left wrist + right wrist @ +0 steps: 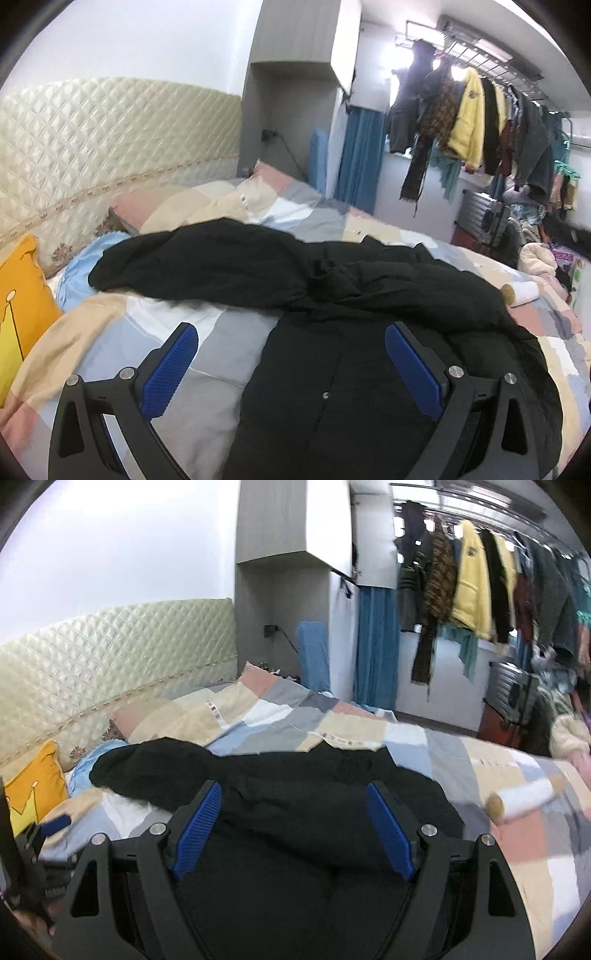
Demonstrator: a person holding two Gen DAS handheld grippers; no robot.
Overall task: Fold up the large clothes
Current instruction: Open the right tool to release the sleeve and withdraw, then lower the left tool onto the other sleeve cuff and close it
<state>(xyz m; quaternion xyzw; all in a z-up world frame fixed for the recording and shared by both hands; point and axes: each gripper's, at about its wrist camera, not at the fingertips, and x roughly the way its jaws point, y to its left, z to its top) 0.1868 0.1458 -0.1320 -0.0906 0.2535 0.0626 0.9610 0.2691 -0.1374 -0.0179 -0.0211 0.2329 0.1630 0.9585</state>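
A large black coat (332, 295) lies spread and rumpled on the patchwork bed cover (221, 343), one sleeve reaching left toward the pillows. My left gripper (291, 343) is open and empty above the coat's left front edge, near a metal snap (325, 395). In the right wrist view the coat (295, 812) fills the space under my right gripper (295, 801), which is open and empty just above the fabric. The left gripper (55, 823) shows at the far left of that view.
A quilted cream headboard (110, 140) and an orange pillow (22, 306) stand at the left. A white roll (521, 291) lies on the bed to the right of the coat. A rack of hanging clothes (480, 122) and a grey cabinet (295, 92) stand behind.
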